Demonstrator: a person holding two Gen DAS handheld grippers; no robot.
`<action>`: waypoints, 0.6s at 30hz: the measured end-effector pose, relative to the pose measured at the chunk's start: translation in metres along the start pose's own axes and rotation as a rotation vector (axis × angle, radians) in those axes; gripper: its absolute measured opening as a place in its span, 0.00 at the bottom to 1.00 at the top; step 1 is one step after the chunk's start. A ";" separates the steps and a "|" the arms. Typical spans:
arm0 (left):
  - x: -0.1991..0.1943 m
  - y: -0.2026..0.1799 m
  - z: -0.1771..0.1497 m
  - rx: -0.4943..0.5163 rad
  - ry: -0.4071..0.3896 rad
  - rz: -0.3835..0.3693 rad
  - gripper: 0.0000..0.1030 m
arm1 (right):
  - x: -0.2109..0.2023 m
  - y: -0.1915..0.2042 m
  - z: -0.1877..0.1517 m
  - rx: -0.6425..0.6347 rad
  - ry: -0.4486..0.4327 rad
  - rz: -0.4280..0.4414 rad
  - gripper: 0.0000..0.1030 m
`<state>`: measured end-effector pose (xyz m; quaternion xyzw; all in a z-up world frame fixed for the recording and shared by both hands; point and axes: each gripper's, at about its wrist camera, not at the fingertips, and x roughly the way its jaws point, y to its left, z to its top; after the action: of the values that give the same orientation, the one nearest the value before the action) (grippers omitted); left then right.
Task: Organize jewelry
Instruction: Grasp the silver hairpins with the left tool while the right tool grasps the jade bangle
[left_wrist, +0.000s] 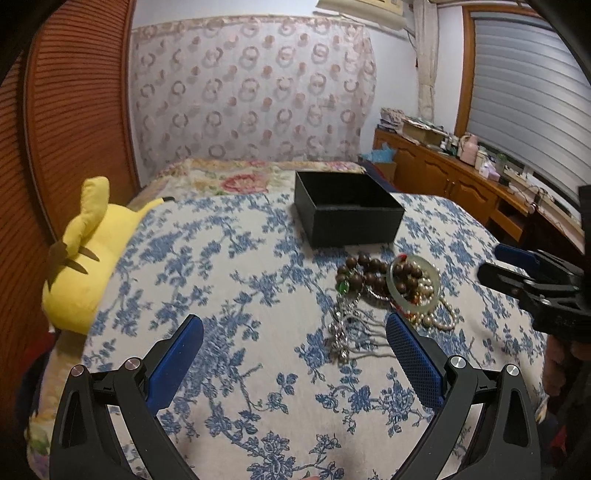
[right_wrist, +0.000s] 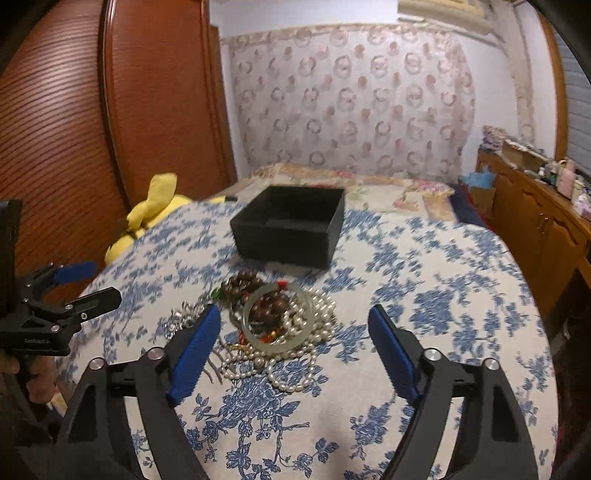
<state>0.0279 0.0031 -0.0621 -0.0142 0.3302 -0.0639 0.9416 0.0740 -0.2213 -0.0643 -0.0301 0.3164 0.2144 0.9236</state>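
Observation:
A pile of jewelry lies on the blue-flowered bedspread: a pale jade bangle (right_wrist: 277, 320), dark wooden beads (right_wrist: 242, 283), a pearl necklace (right_wrist: 295, 373) and a silver chain piece (left_wrist: 341, 328). An open black box (right_wrist: 288, 225) stands just behind the pile; it also shows in the left wrist view (left_wrist: 347, 212). My right gripper (right_wrist: 295, 339) is open, hovering just in front of the pile. My left gripper (left_wrist: 293, 350) is open and empty, to the left of the pile. The bangle (left_wrist: 415, 282) shows in the left wrist view too.
A yellow plush toy (left_wrist: 85, 251) lies at the bed's left edge beside a wooden louvred wardrobe (right_wrist: 74, 129). A wooden cabinet (left_wrist: 461, 184) with clutter runs along the right wall. A patterned cloth (right_wrist: 351, 99) hangs behind the bed.

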 end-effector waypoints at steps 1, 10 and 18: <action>0.002 0.000 -0.001 -0.001 0.009 -0.009 0.93 | 0.005 0.000 0.000 0.000 0.014 0.008 0.71; 0.022 0.003 -0.012 0.002 0.082 -0.035 0.93 | 0.043 0.012 0.011 -0.085 0.102 0.048 0.73; 0.032 0.008 -0.017 -0.008 0.125 -0.053 0.93 | 0.077 0.023 0.013 -0.153 0.190 0.026 0.84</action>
<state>0.0426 0.0075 -0.0958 -0.0229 0.3880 -0.0884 0.9171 0.1264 -0.1689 -0.0980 -0.1164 0.3856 0.2459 0.8816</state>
